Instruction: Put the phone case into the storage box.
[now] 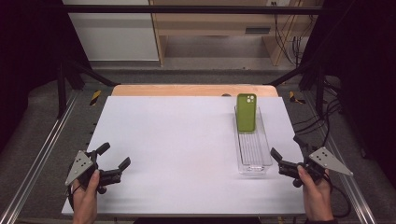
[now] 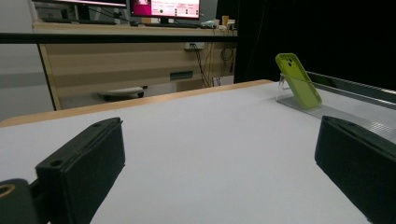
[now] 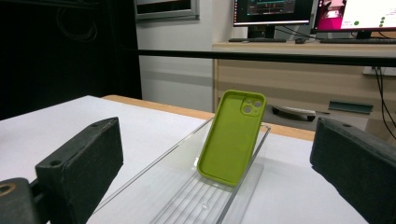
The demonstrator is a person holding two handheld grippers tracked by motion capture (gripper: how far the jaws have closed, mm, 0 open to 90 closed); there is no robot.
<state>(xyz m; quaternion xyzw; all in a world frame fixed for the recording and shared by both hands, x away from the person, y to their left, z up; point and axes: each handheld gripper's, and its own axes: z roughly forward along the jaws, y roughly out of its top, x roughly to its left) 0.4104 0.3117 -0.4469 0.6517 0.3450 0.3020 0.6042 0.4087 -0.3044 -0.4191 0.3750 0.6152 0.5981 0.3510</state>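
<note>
A green phone case (image 1: pixel 245 112) is shown leaning, tilted back, against the far end wall of a clear tray (image 1: pixel 259 161) at the right side of the white table (image 1: pixel 177 144); its lower edge rests on the ribbed tray floor. In the right gripper view the case (image 3: pixel 232 136) is seen with its hollow inner side and camera cut-out turned toward the jaws. The right gripper (image 1: pixel 286 157) is held just beside the near end of the tray, jaws spread wide and empty. The left gripper (image 1: pixel 115 157) is held well apart from the tray near the table's left front, jaws likewise spread and empty.

The case is judged to be light, thin-walled and somewhat flexible, probably of a soft, grippy material, so little clamping force should be needed and a hard squeeze across the open shell may buckle it. A hold across the two long side edges, above the tray rim, is judged the most secure. The tray is judged light and liable to slide if nudged.
</note>
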